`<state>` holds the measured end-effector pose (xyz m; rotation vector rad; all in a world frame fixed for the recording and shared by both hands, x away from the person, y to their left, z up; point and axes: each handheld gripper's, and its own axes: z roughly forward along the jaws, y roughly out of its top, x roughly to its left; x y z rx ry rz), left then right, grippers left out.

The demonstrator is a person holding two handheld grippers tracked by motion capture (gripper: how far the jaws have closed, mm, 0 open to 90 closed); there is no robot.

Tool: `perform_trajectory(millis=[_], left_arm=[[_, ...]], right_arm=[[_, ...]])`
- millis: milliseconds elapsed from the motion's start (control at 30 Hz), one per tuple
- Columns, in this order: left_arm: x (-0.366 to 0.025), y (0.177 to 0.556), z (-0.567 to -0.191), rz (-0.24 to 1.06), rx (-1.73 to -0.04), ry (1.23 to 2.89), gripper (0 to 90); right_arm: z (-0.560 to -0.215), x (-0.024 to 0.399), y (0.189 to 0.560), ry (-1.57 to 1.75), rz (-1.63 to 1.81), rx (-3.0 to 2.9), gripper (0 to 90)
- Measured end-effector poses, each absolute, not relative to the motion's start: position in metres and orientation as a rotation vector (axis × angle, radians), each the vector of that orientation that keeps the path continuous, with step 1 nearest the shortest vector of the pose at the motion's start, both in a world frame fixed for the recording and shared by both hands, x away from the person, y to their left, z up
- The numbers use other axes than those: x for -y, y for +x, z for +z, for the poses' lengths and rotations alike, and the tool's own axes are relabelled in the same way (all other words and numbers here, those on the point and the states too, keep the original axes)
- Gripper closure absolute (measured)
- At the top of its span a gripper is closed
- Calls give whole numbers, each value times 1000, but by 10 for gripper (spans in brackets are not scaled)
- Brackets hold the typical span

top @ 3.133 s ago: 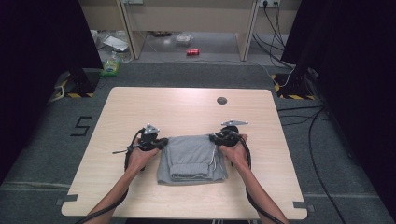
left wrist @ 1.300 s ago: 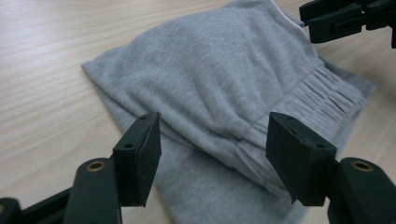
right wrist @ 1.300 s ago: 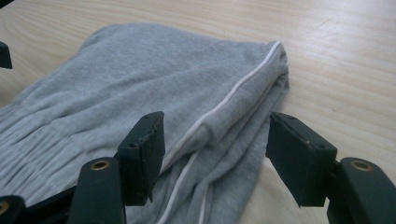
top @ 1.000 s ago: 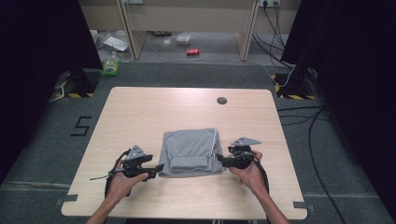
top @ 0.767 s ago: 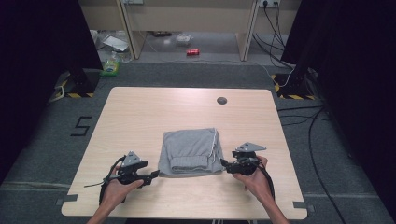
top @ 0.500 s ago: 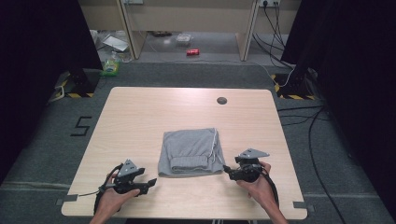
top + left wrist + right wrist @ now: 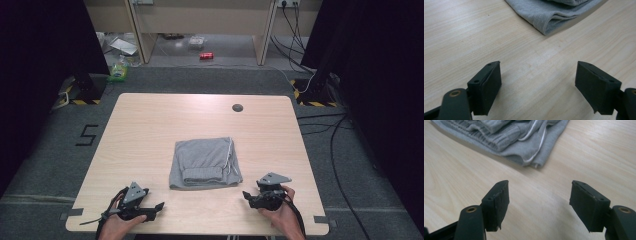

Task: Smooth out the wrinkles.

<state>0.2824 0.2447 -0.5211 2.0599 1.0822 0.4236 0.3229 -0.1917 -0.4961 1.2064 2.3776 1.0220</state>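
I've got the folded grey shorts [image 7: 206,163] lying flat in the middle of the table [image 7: 150,130], seemingly finished, which is why both hands sit back near the front edge. The left gripper [image 7: 159,206] and right gripper [image 7: 246,194] flank the shorts, their jaws just opened wide with nothing between them. The small dark disc [image 7: 237,107] beyond the shorts is probably a cable hole; I see no containers.
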Motion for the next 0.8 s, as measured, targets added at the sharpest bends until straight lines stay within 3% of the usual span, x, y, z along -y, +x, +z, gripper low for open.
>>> perform_trajectory(millis=[133,367,800], left_arm=[[-247,274,-524,464,-1089,2059,151],[-249,270,-524,459,-1084,2065,145],[-250,269,-525,462,-1078,2060,141]], right_arm=[[-498,197,313,1217,996,-2377,265],[-507,203,301,1223,903,-2398,179],[-508,202,302,1205,881,-2397,156]])
